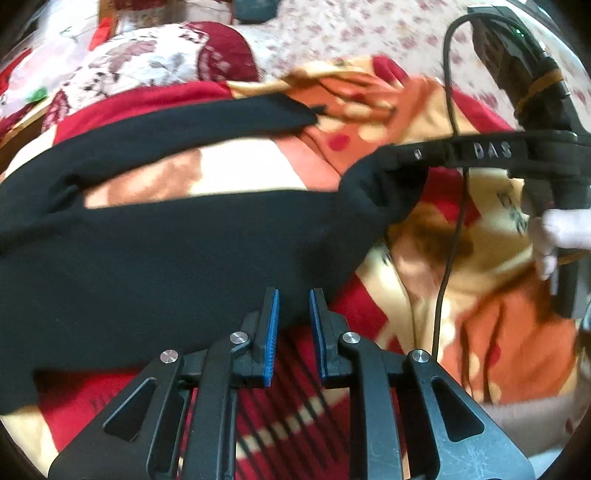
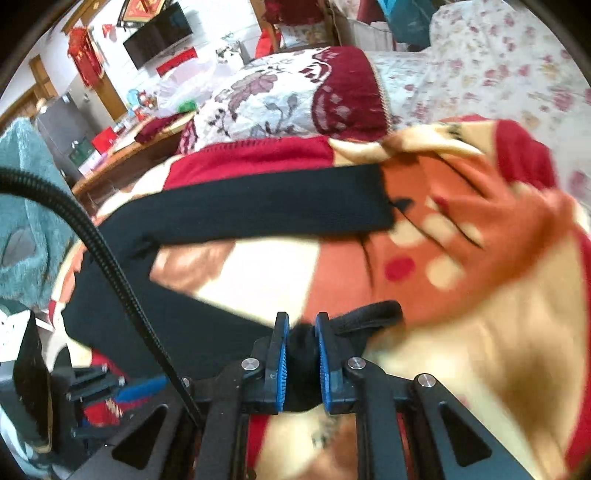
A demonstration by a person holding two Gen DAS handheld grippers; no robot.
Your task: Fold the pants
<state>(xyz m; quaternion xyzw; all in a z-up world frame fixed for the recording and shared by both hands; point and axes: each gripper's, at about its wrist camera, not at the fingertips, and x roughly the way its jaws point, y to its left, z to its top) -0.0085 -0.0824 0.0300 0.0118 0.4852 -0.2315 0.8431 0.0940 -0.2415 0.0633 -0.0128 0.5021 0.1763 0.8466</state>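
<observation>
Black pants (image 1: pixel 166 251) lie on a red, orange and cream blanket (image 1: pixel 424 295). One leg (image 1: pixel 177 125) stretches flat along the far side. My left gripper (image 1: pixel 293 314) is at the pants' near edge, its blue pads narrowly apart with the black hem between the tips. The right gripper (image 1: pixel 391 158) comes in from the right and holds the end of the other leg, lifted off the blanket. In the right wrist view my right gripper (image 2: pixel 301 350) is shut on a bunched wad of black fabric; the far leg (image 2: pixel 258 206) lies flat beyond it.
A floral pillow with a maroon end (image 2: pixel 295 96) lies behind the blanket, on a flowered sheet (image 1: pixel 369 29). A black cable (image 1: pixel 452 221) hangs across the right side. A gloved hand (image 1: pixel 557 229) holds the right gripper. A teal towel (image 2: pixel 26 221) is at the left.
</observation>
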